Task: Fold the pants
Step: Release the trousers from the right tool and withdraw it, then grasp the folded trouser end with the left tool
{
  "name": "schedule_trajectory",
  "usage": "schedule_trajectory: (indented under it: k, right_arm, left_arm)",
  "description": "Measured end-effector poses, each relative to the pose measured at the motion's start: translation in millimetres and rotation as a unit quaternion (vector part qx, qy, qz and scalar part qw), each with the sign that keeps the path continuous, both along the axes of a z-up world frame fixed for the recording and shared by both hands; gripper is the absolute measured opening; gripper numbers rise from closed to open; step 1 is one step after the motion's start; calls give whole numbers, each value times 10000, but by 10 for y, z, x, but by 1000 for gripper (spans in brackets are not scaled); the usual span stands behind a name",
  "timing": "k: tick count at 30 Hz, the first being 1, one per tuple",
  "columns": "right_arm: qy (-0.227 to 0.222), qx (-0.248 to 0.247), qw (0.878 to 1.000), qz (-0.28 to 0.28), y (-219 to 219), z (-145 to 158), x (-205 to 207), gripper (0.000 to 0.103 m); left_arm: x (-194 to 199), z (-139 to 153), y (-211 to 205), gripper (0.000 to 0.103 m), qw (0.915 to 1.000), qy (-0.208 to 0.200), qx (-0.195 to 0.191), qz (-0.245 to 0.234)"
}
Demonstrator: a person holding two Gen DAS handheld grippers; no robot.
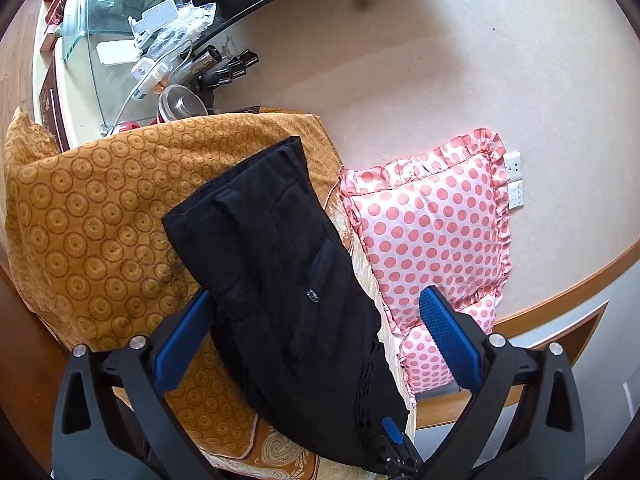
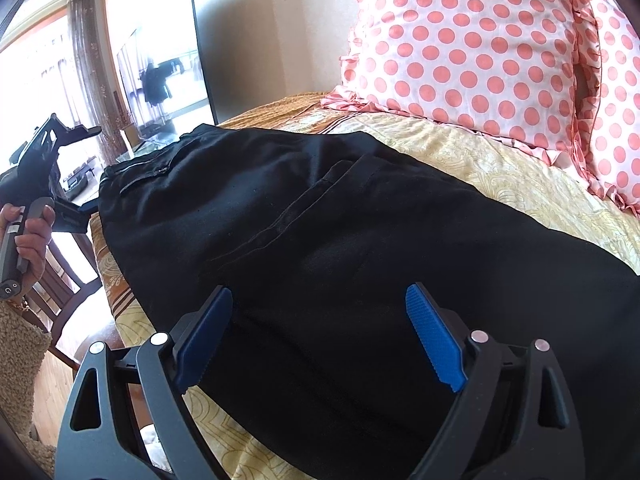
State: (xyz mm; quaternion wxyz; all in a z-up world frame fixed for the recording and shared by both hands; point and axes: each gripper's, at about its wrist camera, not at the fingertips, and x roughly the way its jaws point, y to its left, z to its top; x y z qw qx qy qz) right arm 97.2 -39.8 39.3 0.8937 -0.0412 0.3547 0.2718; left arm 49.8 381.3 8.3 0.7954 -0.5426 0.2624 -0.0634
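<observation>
Black pants (image 1: 280, 264) lie flat on the bed, waistband toward the far end, and fill the right wrist view (image 2: 340, 248). My left gripper (image 1: 316, 308) is open above them, its blue pads (image 1: 448, 336) apart on either side of the cloth. My right gripper (image 2: 320, 312) is open just over the pants, holding nothing. Its tip also shows at the pants' near edge in the left wrist view (image 1: 394, 436). The left gripper's body and the hand holding it show at far left in the right wrist view (image 2: 36, 184).
An orange patterned blanket (image 1: 104, 216) covers the bed's left part. Pink polka-dot pillows (image 1: 432, 220) (image 2: 472, 44) lean on the wall. A cluttered glass table (image 1: 120, 40) stands beyond the bed. A wooden chair (image 2: 68, 280) and a TV (image 2: 168, 60) are at left.
</observation>
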Motion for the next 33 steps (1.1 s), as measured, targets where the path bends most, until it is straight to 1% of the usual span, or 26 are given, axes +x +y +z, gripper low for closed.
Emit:
schedule_trajectory:
  k: [2, 4, 7, 11, 14, 16, 18, 19, 21, 22, 23, 25, 26, 28, 32, 33]
  right_arm:
    - [1, 9, 10000, -9, 2, 4, 7, 90]
    - [-15, 11, 10000, -12, 2, 13, 8, 90]
    - [-28, 8, 10000, -6, 14, 16, 11, 91]
    - [-33, 5, 10000, 1, 16, 8, 1, 91]
    - [-12, 33, 10000, -17, -5, -5, 1, 91]
    - [9, 75, 10000, -28, -17, -12, 4, 91]
    - [19, 88, 10000, -28, -20, -18, 13, 91]
    - [21, 87, 10000, -24, -20, -20, 15, 91]
    - [19, 75, 10000, -22, -16, -20, 19, 91]
    - [18, 73, 10000, -16, -15, -20, 18, 91]
    - [12, 78, 10000, -10, -15, -18, 13, 91]
    - [-6, 91, 10000, -7, -26, -10, 2, 91]
    - [-13, 106, 9999, -8, -31, -4, -4, 91]
    - [-24, 137, 9999, -13, -42, 5, -14, 91]
    - [-44, 189, 9998, -2, -53, 17, -38, 91]
    - [-43, 197, 9998, 9, -57, 15, -36, 91]
  left_arm:
    - [-15, -49, 1, 101, 9997, 206, 37, 80]
    - [-52, -45, 9, 100, 9996, 225, 82, 164]
    - [-64, -18, 16, 100, 9984, 427, 143, 338]
    - [129, -34, 47, 101, 9984, 563, 36, 55]
    - [202, -31, 60, 101, 9972, 746, -9, -6]
    - [202, -40, 70, 101, 9973, 722, -95, -78]
    - [174, -15, 32, 101, 9983, 518, -146, -204]
    - [149, 28, -10, 101, 9990, 393, -70, -220]
    - [142, 141, -100, 101, 9990, 191, 260, -299]
    - [150, 168, -126, 101, 9986, 212, 387, -281]
    - [167, 165, -140, 101, 9984, 284, 422, -243]
    - [193, 106, -122, 100, 9979, 502, 392, -128]
    - [200, 68, -106, 100, 9974, 603, 376, -71]
    - [196, 17, -79, 90, 9960, 786, 427, 56]
    - [191, 11, -31, 84, 9945, 919, 485, 159]
    - [186, 12, -15, 79, 9938, 976, 492, 216]
